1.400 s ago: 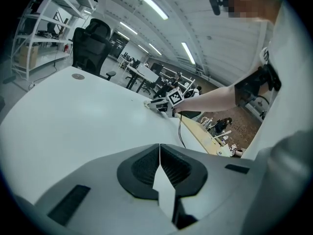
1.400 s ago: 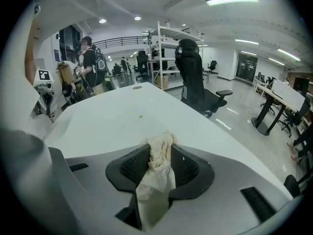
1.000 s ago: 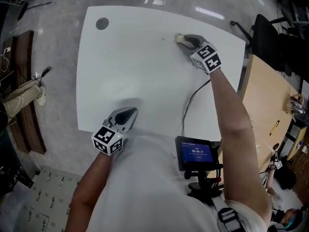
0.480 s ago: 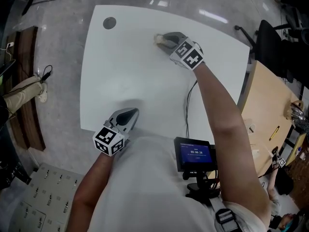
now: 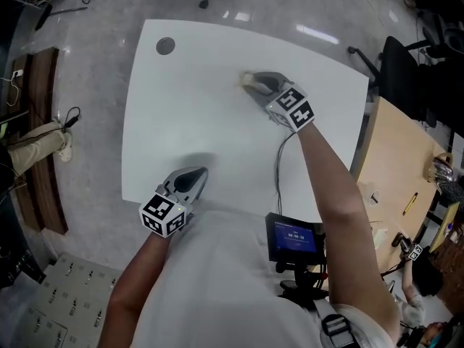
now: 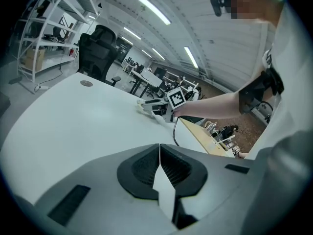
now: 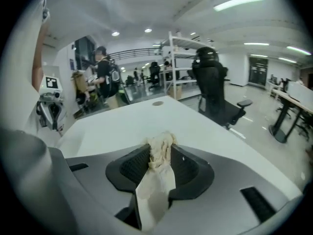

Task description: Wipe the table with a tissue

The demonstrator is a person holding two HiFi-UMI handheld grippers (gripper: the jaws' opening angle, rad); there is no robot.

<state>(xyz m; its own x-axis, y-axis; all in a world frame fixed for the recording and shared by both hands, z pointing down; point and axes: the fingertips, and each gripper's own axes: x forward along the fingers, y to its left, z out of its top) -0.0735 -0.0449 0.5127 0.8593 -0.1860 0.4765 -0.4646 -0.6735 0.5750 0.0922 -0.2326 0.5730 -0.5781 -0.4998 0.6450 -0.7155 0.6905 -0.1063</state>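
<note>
A crumpled cream tissue is pinched between the jaws of my right gripper, which presses it onto the far middle of the white table. In the left gripper view the right gripper and the tissue show across the tabletop. My left gripper rests at the table's near edge with its jaws together and nothing between them.
A round grey cable port sits in the table's far left corner. A black office chair stands beyond the far edge. A wooden desk adjoins the table on the right. A small screen hangs at my chest.
My right gripper swept the tissue leftward across the far part of the table, then came back a little to the right. The left gripper stayed at the near edge.
</note>
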